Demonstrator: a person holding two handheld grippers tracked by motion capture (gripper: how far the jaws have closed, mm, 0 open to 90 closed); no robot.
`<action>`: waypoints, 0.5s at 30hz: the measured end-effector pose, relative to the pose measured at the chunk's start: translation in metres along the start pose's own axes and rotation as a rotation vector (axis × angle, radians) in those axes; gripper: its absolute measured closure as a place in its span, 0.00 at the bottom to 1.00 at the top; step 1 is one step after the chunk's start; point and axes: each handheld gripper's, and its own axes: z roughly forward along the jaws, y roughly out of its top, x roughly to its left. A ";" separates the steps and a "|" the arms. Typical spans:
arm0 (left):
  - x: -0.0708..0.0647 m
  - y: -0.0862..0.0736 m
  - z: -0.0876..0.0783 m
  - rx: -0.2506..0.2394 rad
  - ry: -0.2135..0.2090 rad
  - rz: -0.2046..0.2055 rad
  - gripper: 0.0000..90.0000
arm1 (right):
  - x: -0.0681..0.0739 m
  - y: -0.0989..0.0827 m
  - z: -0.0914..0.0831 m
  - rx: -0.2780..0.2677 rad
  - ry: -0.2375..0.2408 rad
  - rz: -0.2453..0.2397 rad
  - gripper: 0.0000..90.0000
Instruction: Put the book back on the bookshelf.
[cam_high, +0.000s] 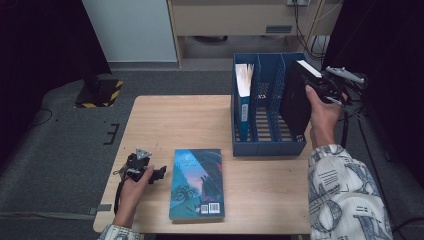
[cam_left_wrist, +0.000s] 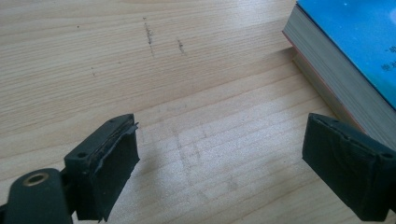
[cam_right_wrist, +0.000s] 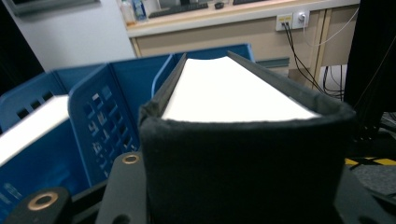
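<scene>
High view: blue slotted file rack (cam_high: 267, 107) at table's (cam_high: 165, 115) far right, black book (cam_high: 296, 100) clamped upright in right gripper (cam_high: 325, 85), partly lowered into rightmost slot. Likely risk: corner catching a divider, tipping rack or twisting book loose. Second blue book (cam_high: 197, 184) flat near front edge, just beside idle left gripper (cam_high: 150, 172), jaws wide apart, holding nothing.

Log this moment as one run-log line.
right gripper: shut on black hardcover book | over blue plastic file rack | left gripper: open, beside teal paperback book
</scene>
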 end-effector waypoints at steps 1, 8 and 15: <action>0.000 0.000 0.000 0.000 0.000 0.000 0.11 | 0.001 -0.001 0.001 0.006 -0.001 -0.003 0.59; -0.001 0.000 0.000 -0.001 -0.002 0.005 0.11 | 0.003 -0.011 0.014 0.023 -0.009 -0.003 0.59; -0.002 0.000 0.001 0.003 -0.002 0.011 0.11 | 0.000 -0.028 0.027 0.053 -0.022 0.004 0.59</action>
